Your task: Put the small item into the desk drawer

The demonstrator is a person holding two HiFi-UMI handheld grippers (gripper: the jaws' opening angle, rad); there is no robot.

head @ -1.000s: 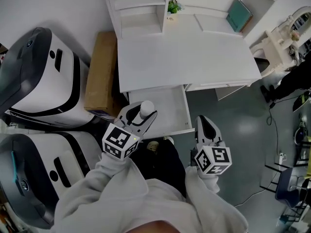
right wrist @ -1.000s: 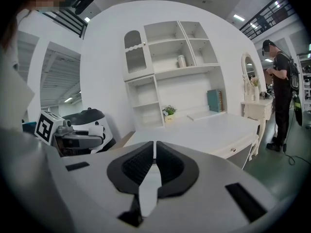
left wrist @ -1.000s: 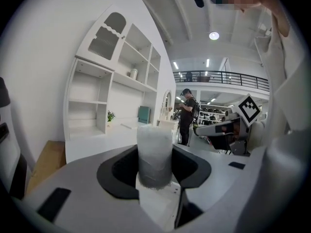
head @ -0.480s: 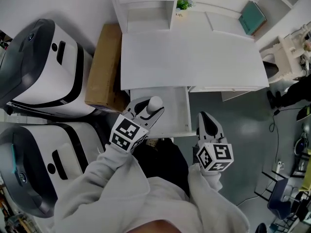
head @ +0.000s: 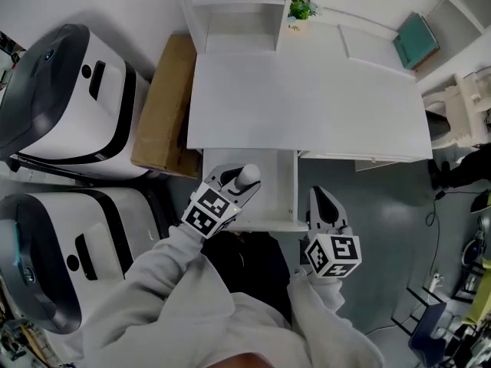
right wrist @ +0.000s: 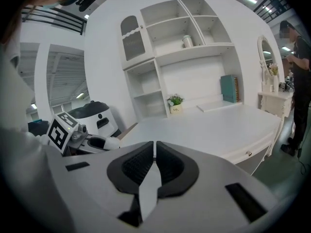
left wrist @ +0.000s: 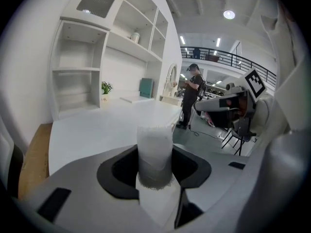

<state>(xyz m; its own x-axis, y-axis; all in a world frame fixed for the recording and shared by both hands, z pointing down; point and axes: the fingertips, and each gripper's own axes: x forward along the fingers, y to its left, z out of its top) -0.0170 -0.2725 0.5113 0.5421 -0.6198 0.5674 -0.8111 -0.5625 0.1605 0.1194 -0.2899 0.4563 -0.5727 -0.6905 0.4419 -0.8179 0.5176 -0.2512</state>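
**Small white item in my left gripper, over the open drawer**

My left gripper [head: 244, 182] is clamped on the small white item [head: 247, 175]. In the left gripper view the two dark pads press on either side of it, and the item [left wrist: 155, 147] stands upright between them, pale and roughly cylindrical, with a ragged edge low down. The jaws are set at a middling width, no wider than the item itself.

In the head view the item sits just below the middle of the frame, over the pale inside of the open drawer [head: 274, 184]. The drawer juts out from the front edge of the white desk [head: 307, 98] toward the bottom of the frame. I cannot tell how high above the drawer floor the item is.

My right gripper [head: 323, 199] is at lower centre right, just past the drawer's right-hand rim and over the grey floor [head: 383, 228]. It carries nothing. In the right gripper view its jaws [right wrist: 154, 160] are closed together, with only a thin seam between the pads.

At the top of the head view a small potted plant [head: 301, 8] stands at the back of the desk, and a teal book [head: 415, 40] lies at upper right. A cardboard box [head: 165, 102] lies along the desk's left side. Two large white and dark machines [head: 73, 90] fill the left edge.
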